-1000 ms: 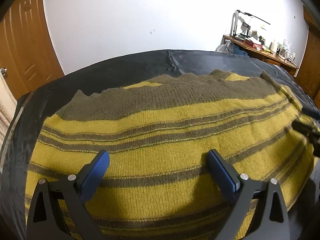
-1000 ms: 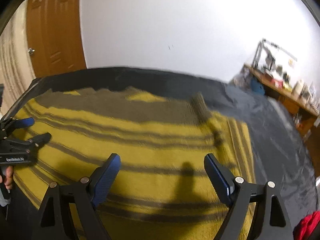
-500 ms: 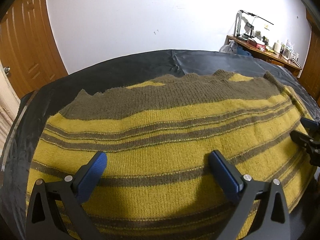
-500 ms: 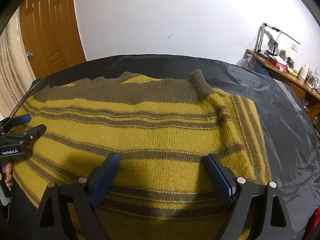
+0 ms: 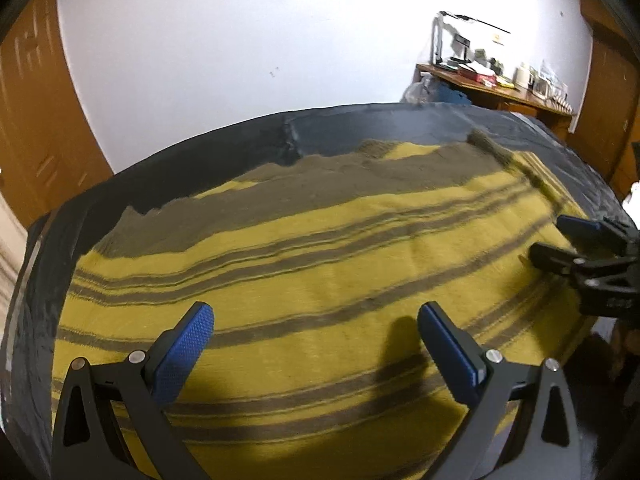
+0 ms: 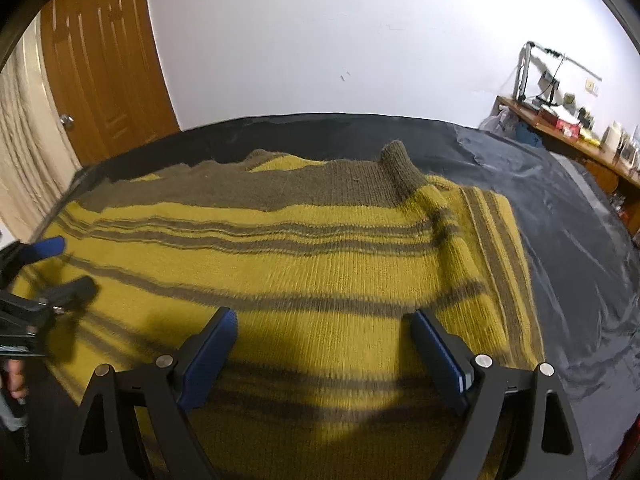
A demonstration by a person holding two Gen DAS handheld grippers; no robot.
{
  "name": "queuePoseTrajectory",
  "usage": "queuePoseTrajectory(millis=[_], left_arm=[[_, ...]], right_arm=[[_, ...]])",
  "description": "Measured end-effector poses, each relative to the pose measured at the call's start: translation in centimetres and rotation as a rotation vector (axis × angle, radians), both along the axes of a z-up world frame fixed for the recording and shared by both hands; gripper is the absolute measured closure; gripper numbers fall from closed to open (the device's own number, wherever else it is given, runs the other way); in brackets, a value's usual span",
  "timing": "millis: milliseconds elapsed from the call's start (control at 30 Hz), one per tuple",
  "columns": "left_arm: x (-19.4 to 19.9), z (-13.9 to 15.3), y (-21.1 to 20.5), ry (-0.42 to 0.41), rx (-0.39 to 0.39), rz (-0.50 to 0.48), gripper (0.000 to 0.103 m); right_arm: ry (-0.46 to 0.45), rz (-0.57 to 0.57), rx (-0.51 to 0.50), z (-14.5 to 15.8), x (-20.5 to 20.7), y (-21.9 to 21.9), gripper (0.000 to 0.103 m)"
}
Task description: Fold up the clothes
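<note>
My left gripper [image 5: 316, 336] and right gripper [image 6: 324, 336] hover with fingers spread wide, holding nothing, over the striped sweater [image 6: 304, 272] lying flat on the dark bedcover [image 6: 568, 216]. Folding looks barely begun; next, each must pinch an edge.

Both fisheye views looked forward along their own fingers, low and close over the yellow striped sweater [image 5: 320, 280] spread on the black-covered surface [image 6: 560, 208], toward the white wall. The left view caught the right tool [image 5: 560, 240] at its right edge; the right view caught the left tool [image 6: 68, 268] at its left edge.
</note>
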State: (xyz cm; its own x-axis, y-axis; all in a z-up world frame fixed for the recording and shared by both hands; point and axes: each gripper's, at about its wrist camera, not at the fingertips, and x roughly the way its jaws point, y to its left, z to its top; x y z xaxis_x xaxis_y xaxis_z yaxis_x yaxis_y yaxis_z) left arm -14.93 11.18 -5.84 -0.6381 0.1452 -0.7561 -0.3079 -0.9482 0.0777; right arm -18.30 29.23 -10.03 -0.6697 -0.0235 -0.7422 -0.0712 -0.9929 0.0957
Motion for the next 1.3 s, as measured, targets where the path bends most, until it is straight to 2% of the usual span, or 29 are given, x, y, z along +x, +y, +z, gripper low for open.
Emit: queuePoseTrajectory(millis=[100,267,467,633,1033,1133,1200,1300], left_arm=[[-0.2,-0.6,0.4,-0.023,-0.004,-0.001,0.001],[-0.2,-0.5,1.4,-0.028,0.01,-0.014,0.001],[0.6,0.0,3.4,-0.02,0.009,-0.071,0.001],[0.7,0.1,4.4,-0.025,0.009,-0.089,0.001],[-0.1,-1.0,3.4,-0.076,0.083,-0.076,0.001],[-0.1,-1.0,3.2,-0.074,0.094,-0.081,0.001],[-0.1,-1.1,3.2,-0.07,0.095,-0.086,0.001],[0.0,-1.2,3.2,-0.067,0.098,-0.088,0.001]], right_arm=[[0.044,-0.026,-0.071,1.5,2.4,1.9,0.012],[0.101,-0.139,-0.148,3.2,6.5,6.8,0.012],[0.062,-0.226,-0.284,1.0,8.6,10.9,0.012],[0.058,-0.204,-0.382,-0.1,8.3,11.3,0.012],[0.024,-0.113,-0.332,-0.6,4.4,8.7,0.013],[0.01,-0.095,-0.302,-0.6,3.4,8.0,0.023],[0.005,-0.102,-0.307,-0.7,3.2,8.1,0.042],[0.004,-0.121,-0.341,-0.9,3.1,8.9,0.055]])
